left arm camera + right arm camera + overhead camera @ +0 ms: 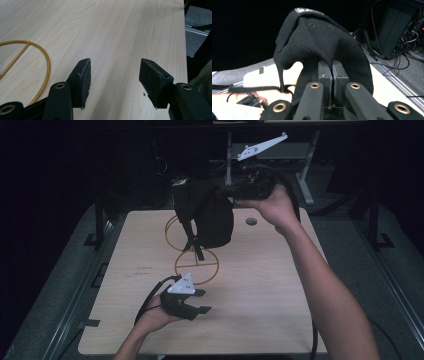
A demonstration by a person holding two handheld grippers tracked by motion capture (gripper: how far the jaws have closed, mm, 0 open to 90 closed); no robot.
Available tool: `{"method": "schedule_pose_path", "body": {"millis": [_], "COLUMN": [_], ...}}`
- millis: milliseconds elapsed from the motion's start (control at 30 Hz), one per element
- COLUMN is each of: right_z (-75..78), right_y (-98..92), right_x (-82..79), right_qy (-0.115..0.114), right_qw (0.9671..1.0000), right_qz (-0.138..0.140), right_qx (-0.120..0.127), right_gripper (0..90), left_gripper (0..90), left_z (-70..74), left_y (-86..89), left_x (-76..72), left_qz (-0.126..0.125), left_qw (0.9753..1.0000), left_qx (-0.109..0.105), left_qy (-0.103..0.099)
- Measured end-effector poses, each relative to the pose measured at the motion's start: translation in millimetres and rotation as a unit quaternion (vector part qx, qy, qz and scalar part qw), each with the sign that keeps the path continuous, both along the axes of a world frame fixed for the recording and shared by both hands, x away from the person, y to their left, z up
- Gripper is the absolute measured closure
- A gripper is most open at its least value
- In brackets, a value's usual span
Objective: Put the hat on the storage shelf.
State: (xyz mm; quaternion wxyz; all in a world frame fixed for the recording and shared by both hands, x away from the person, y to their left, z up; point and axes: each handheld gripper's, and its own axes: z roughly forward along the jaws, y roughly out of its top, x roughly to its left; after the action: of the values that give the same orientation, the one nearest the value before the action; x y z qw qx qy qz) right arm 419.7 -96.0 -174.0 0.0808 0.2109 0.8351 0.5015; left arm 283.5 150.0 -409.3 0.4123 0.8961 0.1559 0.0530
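Note:
A black fabric piece (pixel 210 217) with a dangling strap hangs in the air over the far middle of the table. My right gripper (pixel 235 190) holds its upper right edge. In the right gripper view its jaws (pixel 332 72) are pressed together on a fold of that black fabric (pixel 319 40). Below it a gold wire stand (pixel 175 265) with ring-shaped loops lies on the table. My left gripper (pixel 202 301) rests low near the table's front, just in front of the stand. It stands open (pixel 115 75) over bare wood, and the gold ring (pixel 47 62) curves at its left.
The light wooden table (pixel 260 290) has a small round hole (pixel 251 221) at its far right. Metal rails and grey floor run along both sides. Dark equipment and a desk frame (pixel 305 170) stand behind the table.

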Motion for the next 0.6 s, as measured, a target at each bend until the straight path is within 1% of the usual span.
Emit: {"method": "schedule_pose_path", "body": {"millis": [67, 100, 133, 167, 333, 367, 400, 467, 500, 533, 567, 600], "right_z": [-0.1, -0.1, -0.2, -0.2, -2.8, -2.8, -4.7, -7.8, -7.8, -10.9, -10.9, -14.2], "right_y": [9.0, 9.0, 15.2, 15.2, 34.2, 34.2, 41.1, 47.6, 47.6, 54.0, 54.0, 60.2], "right_x": [5.4, 5.4, 9.2, 9.2, 20.0, 20.0, 23.0, 26.5, 26.5, 29.3, 29.3, 32.4], "right_qy": [0.002, 0.002, 0.003, 0.003, 0.002, 0.002, 0.004, 0.005, 0.005, 0.008, 0.008, 0.010], "right_qw": [1.0000, 1.0000, 1.0000, 1.0000, 0.9999, 0.9999, 0.9999, 0.9999, 0.9999, 0.9999, 0.9999, 0.9999], "right_qz": [0.001, 0.001, 0.000, 0.000, 0.010, 0.010, 0.010, 0.012, 0.012, 0.011, 0.011, 0.013], "right_qx": [0.004, 0.004, 0.004, 0.004, 0.006, 0.006, 0.007, 0.009, 0.009, 0.006, 0.006, 0.003], "right_gripper": [87.7, 87.7, 87.7, 87.7, 87.6, 87.6, 87.4, 87.3, 87.3, 87.3, 87.3, 87.2], "left_gripper": [42.7, 42.7, 42.7, 42.7, 42.7, 42.6, 42.7, 42.6, 42.6, 42.7, 42.7, 42.7], "left_z": [-0.9, -0.9, -1.4, -1.4, -2.2, -2.2, -2.6, -3.0, -3.0, -3.2, -3.2, -3.3], "left_y": [-1.4, -1.4, -2.3, -2.3, -3.2, -3.2, -3.3, -3.4, -3.4, -3.6, -3.6, -4.2], "left_x": [0.3, 0.3, 0.9, 0.9, 1.4, 1.4, 1.7, 1.7, 1.7, 1.4, 1.4, 0.7], "left_qz": [0.000, 0.000, -0.004, -0.004, -0.004, -0.004, -0.005, -0.005, -0.005, -0.006, -0.006, -0.007], "left_qw": [1.0000, 1.0000, 1.0000, 1.0000, 1.0000, 1.0000, 1.0000, 0.9999, 0.9999, 0.9999, 0.9999, 1.0000], "left_qx": [0.002, 0.002, 0.005, 0.005, 0.007, 0.007, 0.008, 0.010, 0.010, 0.009, 0.009, 0.007], "left_qy": [0.001, 0.001, -0.002, -0.002, 0.000, 0.000, -0.002, -0.003, -0.003, -0.001, -0.001, 0.001]}}
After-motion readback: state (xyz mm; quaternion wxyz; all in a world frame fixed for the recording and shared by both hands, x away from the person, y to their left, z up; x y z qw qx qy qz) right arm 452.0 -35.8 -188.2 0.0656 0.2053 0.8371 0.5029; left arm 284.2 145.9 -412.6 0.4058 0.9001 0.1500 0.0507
